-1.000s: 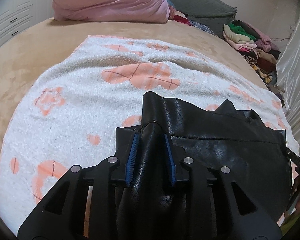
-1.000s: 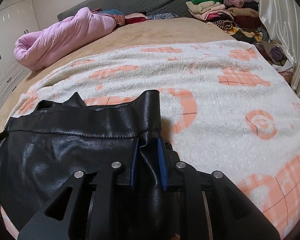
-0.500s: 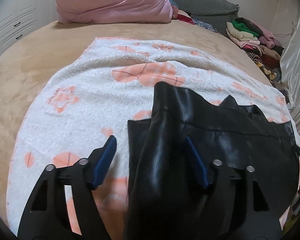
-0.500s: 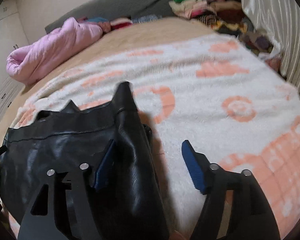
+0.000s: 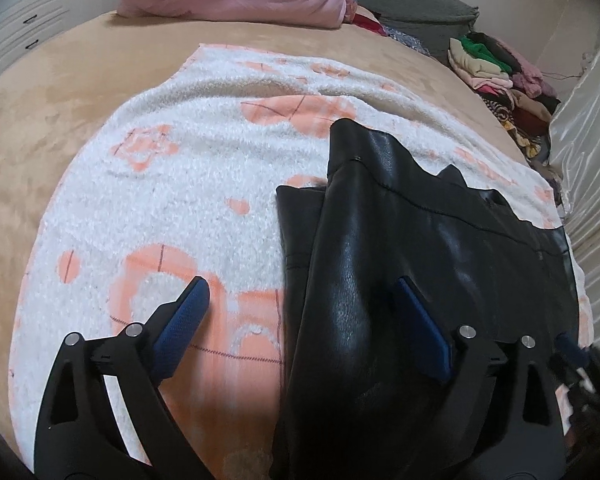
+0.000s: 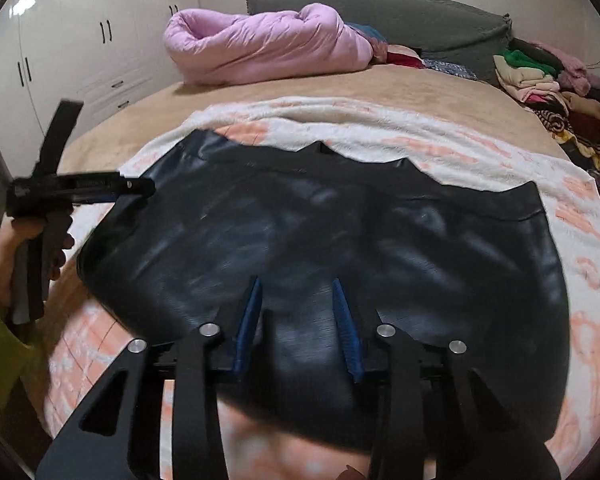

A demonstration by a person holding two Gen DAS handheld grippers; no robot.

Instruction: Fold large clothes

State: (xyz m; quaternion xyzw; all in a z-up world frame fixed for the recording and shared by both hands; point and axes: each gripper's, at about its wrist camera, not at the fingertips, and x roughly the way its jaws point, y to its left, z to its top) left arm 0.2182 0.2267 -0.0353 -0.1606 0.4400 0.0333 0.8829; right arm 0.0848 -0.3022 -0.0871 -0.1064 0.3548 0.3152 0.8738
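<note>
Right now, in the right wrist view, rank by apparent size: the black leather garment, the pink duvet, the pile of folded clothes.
1. black leather garment, by far the largest, though it lies nearest the camera.
2. pink duvet.
3. pile of folded clothes, which looks smallest; the frame edge cuts it off, so its rank against the duvet is unsure.

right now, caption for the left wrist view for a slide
Left gripper opening over a black leather garment laid on a white-and-orange blanket.

Left gripper (image 5: 302, 308), jaws opening, astride black leather garment (image 5: 420, 248) edge on patterned blanket (image 5: 180, 200)
</note>
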